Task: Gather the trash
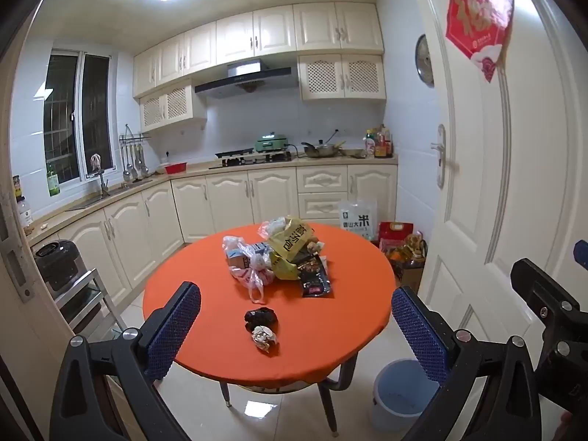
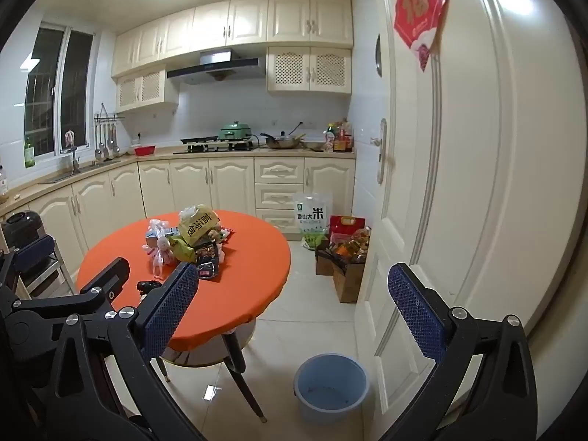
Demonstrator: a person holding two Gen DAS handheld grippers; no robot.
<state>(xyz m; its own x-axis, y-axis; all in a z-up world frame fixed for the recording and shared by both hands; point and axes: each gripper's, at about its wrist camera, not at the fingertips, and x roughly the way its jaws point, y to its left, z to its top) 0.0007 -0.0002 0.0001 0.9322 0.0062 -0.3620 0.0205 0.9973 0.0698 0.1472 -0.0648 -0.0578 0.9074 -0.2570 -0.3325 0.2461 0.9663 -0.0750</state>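
Note:
A round orange table bears a heap of trash: a yellow bag, clear plastic bags and a dark snack wrapper. Nearer lie a black crumpled lump and a ball of crumpled paper. A blue bin stands on the floor to the table's right. My left gripper is open and short of the table, holding nothing. My right gripper is open above the floor, also holding nothing.
A white door stands close on the right. A rice sack and cardboard boxes of goods sit by the cabinets. A metal rack with a black cooker is at the left. Tiled floor surrounds the table.

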